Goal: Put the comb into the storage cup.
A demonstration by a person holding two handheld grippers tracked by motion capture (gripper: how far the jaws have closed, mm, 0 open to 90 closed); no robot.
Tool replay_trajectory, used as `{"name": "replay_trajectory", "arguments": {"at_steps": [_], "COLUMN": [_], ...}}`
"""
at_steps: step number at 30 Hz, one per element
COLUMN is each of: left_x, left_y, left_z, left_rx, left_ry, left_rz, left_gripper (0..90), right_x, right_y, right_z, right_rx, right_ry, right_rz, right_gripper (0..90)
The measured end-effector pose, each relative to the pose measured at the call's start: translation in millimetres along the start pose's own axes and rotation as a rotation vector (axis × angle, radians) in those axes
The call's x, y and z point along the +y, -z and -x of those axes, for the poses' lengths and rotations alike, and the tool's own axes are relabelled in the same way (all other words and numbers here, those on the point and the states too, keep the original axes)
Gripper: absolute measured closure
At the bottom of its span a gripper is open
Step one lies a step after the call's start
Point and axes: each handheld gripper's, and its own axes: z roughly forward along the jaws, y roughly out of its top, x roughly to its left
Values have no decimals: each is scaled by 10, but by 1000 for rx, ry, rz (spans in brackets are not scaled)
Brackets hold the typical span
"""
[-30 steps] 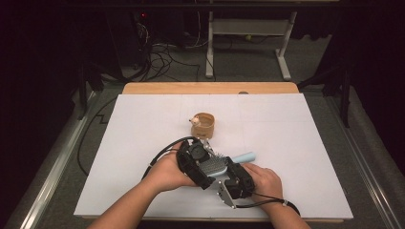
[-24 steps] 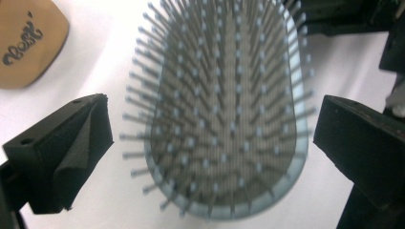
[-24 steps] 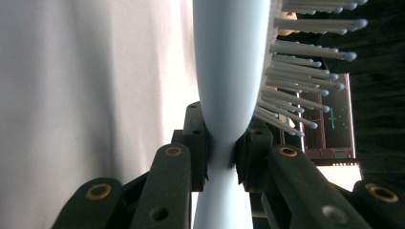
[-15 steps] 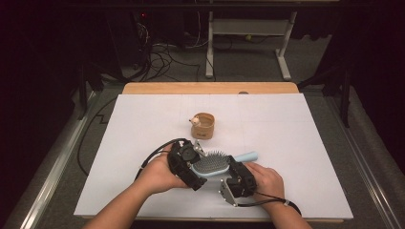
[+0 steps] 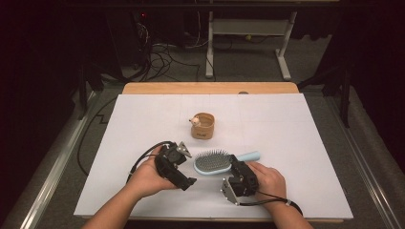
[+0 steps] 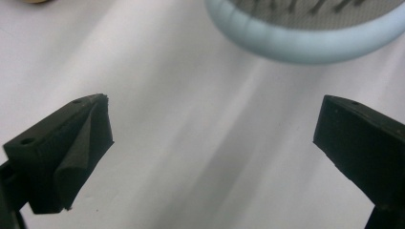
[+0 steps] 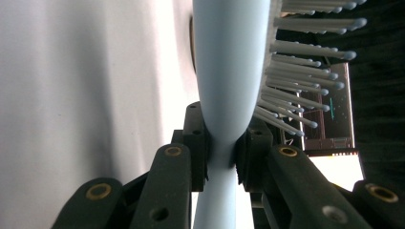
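A light blue hairbrush [image 5: 213, 163] lies bristles up near the front of the white sheet [image 5: 296, 143], its handle [image 5: 248, 156] pointing right. My right gripper [image 5: 237, 168] is shut on the brush's neck. In the right gripper view its pads [image 7: 197, 143] clamp the blue neck [image 7: 220, 143] on both sides, and the bristles [image 7: 296, 62] stick out to the right. My left gripper [image 5: 184, 169] sits just left of the brush head, held low over the sheet. Its jaws [image 6: 212, 109] stand open with nothing between them, and the brush head's rim [image 6: 305, 45] lies a little beyond them.
A small tan cup [image 5: 203, 125] with a little figure at its rim stands behind the brush, mid-table. The bare wooden table edge [image 5: 210, 88] runs along the back. Cables and desk legs are on the floor beyond. Both forearms come in from the front edge.
My left gripper has moved left and down, off the brush head, which now shows fully. The right gripper and the brush have stayed put.
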Motion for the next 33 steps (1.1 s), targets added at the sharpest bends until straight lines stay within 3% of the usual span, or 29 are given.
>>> {"name": "replay_trajectory", "arguments": {"at_steps": [5,8,18,29,33], "left_x": [-108,-168,-289,-318,-337], "left_y": [30,31,11,53,79], "left_z": [-110,-185,-322,-487,-509], "left_rx": [-29,-22,25,28,10], "left_ry": [51,67,58,133,144], "left_rz": [120,165,229,348,378], "left_gripper": [4,4,4,4,4], "right_x": [-19,-28,-48,-70,-91], "right_y": [12,18,23,47,68], "right_z": [39,59,98,179,240], "right_rx": [1,-2,1,20,33], "right_ry": [-29,-48,-93,-221,-300], "right_rz": [3,4,7,32,54], "right_gripper": [783,783,782,783,783]}}
